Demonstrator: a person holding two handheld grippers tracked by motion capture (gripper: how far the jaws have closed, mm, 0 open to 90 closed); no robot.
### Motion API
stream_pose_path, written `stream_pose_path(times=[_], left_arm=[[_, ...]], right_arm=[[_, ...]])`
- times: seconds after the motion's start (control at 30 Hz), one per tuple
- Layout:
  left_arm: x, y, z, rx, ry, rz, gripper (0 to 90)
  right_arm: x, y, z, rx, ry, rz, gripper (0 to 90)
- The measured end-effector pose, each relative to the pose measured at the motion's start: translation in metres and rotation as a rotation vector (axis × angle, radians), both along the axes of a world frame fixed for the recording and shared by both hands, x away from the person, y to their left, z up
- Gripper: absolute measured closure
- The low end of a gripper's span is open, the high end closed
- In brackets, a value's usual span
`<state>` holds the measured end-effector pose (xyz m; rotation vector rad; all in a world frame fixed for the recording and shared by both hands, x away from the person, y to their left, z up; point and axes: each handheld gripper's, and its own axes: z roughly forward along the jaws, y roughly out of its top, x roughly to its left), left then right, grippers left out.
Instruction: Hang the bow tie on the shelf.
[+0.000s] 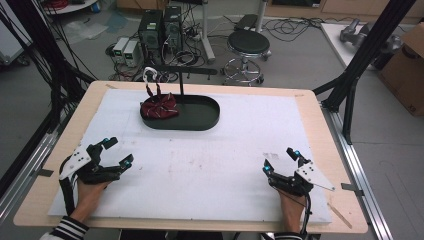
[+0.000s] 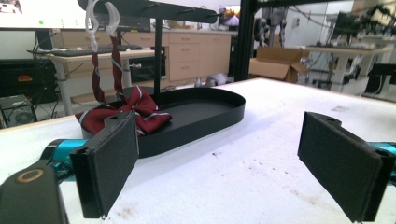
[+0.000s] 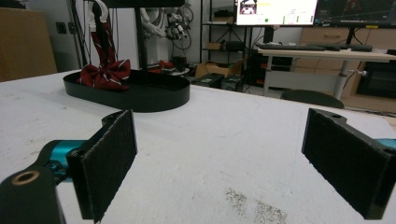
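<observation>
A dark red striped bow tie (image 1: 159,106) lies at the left end of a black oval tray (image 1: 200,120) at the table's far middle. Its strap rises to white hooks (image 1: 150,75) hung on the crossbar of a black stand (image 1: 181,80) that rises from the tray. My left gripper (image 1: 118,151) rests near the front left of the white mat, open, nothing between its pads (image 2: 112,163). My right gripper (image 1: 280,161) rests at the front right, also open and empty. The bow tie (image 2: 133,109) and tray (image 2: 196,119) lie ahead in the left gripper view; the bow tie (image 3: 105,74) sits far left in the right gripper view.
A white mat (image 1: 210,160) covers most of the wooden table (image 1: 320,125). Black frame posts (image 1: 360,65) stand at the table's right and left sides. Behind the table are a stool (image 1: 247,50), computer towers (image 1: 160,30) and cables on the floor.
</observation>
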<state>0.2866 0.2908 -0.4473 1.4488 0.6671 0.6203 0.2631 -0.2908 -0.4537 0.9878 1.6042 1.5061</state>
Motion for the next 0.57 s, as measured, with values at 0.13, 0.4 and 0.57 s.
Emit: stream_pose_path(times=[0.13,0.4,0.57], left_arm=[[0.0016,0.0007,-0.0045,-0.01,0.007,0.009,12.8],[-0.0017,-0.0025,-0.0077,-0.002,-0.024,0.046,13.7],[-0.0012,-0.0018,-0.0079,-0.009,-0.016,0.048,13.6]], right_arm=[[-0.0001,0.0002,0.0,-0.005,-0.002,-0.002,9.3],[-0.0002,0.0007,0.0,-0.009,-0.003,-0.008,9.3],[-0.0007,0.0017,0.0,-0.013,-0.001,-0.012,9.4]])
